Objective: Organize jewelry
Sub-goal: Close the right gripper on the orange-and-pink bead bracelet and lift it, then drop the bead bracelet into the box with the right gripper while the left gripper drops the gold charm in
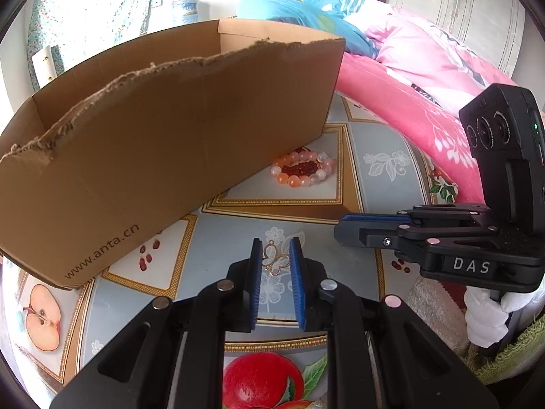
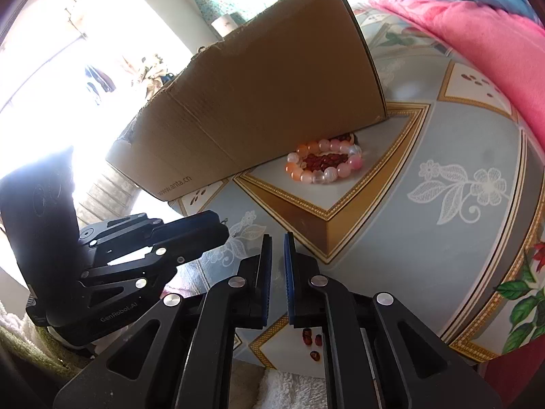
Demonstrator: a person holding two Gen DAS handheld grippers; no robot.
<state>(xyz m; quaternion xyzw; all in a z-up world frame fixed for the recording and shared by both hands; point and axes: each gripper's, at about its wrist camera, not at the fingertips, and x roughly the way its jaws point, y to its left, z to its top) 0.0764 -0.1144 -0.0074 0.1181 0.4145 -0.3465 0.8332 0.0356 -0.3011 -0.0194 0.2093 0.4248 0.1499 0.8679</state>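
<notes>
A gold butterfly pendant (image 1: 275, 261) lies on the table between the blue pads of my left gripper (image 1: 276, 255); the jaws stand narrowly apart around it and I cannot tell if they touch it. A pink and orange bead bracelet (image 1: 302, 169) lies by the cardboard box (image 1: 170, 129), with a dark red bead bracelet inside it. In the right wrist view the bracelet (image 2: 325, 163) lies ahead by the box (image 2: 265, 102). My right gripper (image 2: 277, 248) is nearly shut and empty, above the table. It shows at the right of the left wrist view (image 1: 344, 228).
The table (image 1: 368, 177) has a fruit-and-flower patterned cover. A pink quilt (image 1: 425, 78) lies on the bed to the right. The box's near wall has a torn top edge. A green towel (image 1: 511, 358) lies at the lower right.
</notes>
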